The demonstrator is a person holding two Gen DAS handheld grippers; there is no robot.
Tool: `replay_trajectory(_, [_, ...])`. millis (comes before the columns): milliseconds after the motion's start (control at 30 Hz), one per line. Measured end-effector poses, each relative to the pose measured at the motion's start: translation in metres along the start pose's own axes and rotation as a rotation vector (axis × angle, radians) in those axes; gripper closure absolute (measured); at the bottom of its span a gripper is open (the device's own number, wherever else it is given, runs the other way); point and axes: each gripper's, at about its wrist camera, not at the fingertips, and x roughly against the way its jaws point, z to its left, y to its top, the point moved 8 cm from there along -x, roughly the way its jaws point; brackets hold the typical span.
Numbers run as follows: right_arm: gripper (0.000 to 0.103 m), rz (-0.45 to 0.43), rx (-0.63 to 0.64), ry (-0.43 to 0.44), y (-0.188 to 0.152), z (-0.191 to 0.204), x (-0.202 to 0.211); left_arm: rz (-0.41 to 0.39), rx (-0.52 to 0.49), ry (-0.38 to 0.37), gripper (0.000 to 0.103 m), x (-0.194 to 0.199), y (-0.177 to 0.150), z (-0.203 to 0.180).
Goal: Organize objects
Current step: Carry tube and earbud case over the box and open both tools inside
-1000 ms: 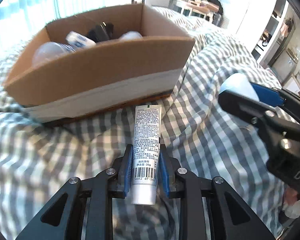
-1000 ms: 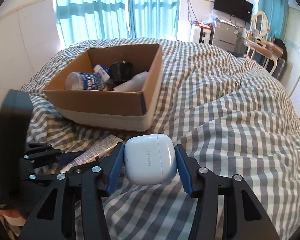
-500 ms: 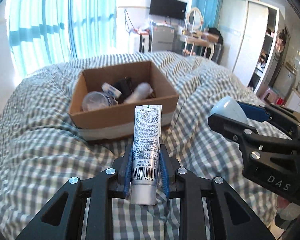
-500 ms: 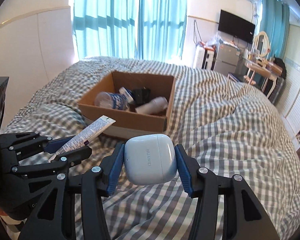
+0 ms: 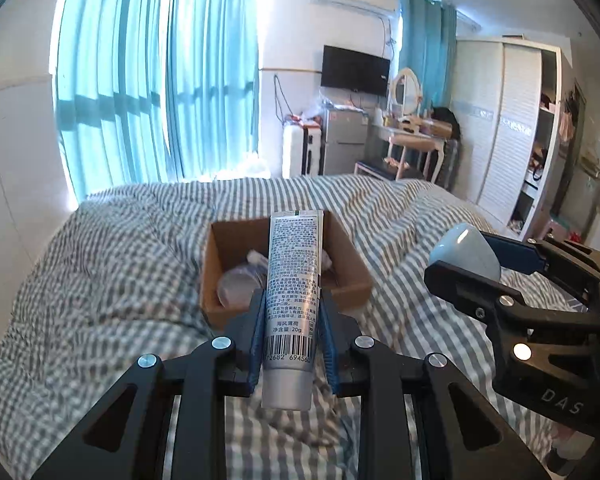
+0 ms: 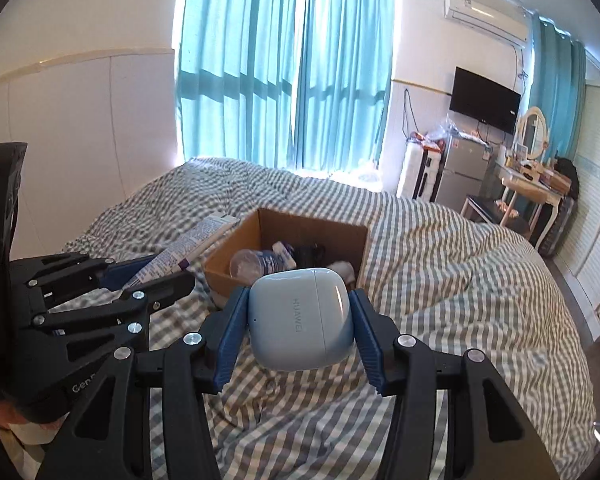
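Both loaded: left gripper (image 5: pixel 292 334) fingers clamp the tube (image 5: pixel 294 280), pointing at the box (image 5: pixel 356 264) dead ahead; right gripper (image 6: pixel 300 322) squeezes the earbud case (image 6: pixel 300 320).

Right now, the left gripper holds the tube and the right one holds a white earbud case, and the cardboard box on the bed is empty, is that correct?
Not quite: the box is not empty. The right wrist view shows a clear bottle and other items inside. The left gripper does hold the tube, and the right gripper the case.
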Motion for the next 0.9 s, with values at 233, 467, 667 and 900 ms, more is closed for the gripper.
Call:
replay_trajectory(233, [0.053, -0.028, 0.002, 0.02, 0.054, -0.006, -0.035, -0.035, 0.006, 0.05, 0.078, -0.035, 0.049, 0.022])
replay_trajectory(467, [0.053, 0.016, -0.046, 0.05, 0.089, -0.022, -0.106, 0.032, 0.023, 0.065, 0.078, -0.11, 0.067, 0.046])
replay_trajectory(667, [0.053, 0.131, -0.059, 0.08, 0.075, -0.033, -0.196, 0.13, 0.017, 0.055, 0.078, -0.178, 0.051, 0.054])
replay_trajectory(900, [0.053, 0.234, -0.074, 0.082, 0.038, -0.048, -0.266, 0.23, 0.012, 0.041, 0.078, -0.232, 0.025, 0.057])
